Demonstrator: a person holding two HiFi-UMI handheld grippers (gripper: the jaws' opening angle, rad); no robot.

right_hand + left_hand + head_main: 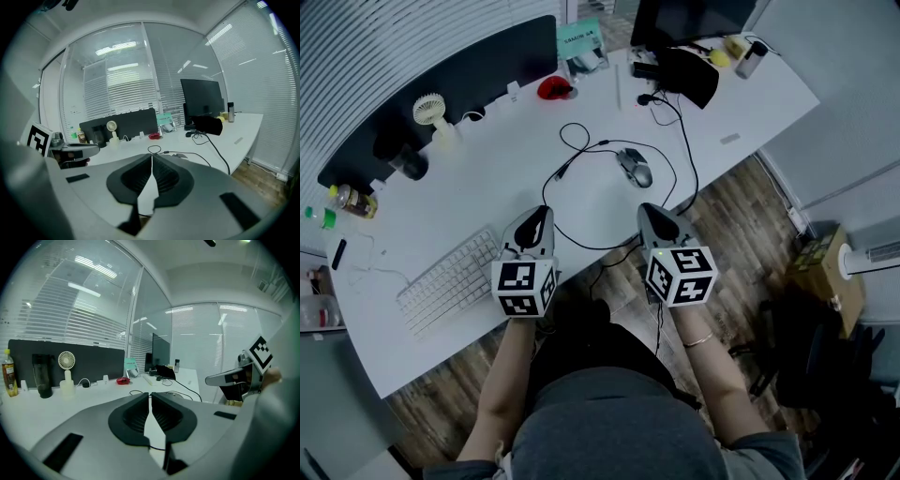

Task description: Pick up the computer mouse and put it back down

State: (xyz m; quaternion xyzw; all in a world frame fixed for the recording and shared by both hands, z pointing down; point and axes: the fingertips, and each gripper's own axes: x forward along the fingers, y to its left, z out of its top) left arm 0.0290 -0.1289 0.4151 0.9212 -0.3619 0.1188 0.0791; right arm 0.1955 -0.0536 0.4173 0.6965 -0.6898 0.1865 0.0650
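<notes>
**Both jaws closed, mouse lying free on the desk**

Forearms reach out from the bottom of the head view, each hand carrying a hand-held gripper with a marker cube at its rear. The left hand-held gripper [542, 212] sits over the near edge of the desk [487, 169], just right of a white keyboard [455, 279]. Its own view shows the two jaws meeting at their tips with nothing between them. The right hand-held gripper [649, 208] is level with it and well apart from it, also at the desk's near edge. Its jaws are pressed together along their front and hold nothing.

The computer mouse [636, 167] rests on the desk just beyond the right hand-held gripper's tip, apart from it and touched by neither tool. A black cable [572, 127] loops over the white surface around the mouse (which end belongs to the mouse is hard to trace).

Farther back stand a small white fan [430, 116], a red object [553, 89] and a dark monitor [684, 19] along the far edge. Wooden floor [741, 216] shows at the right of the desk.
</notes>
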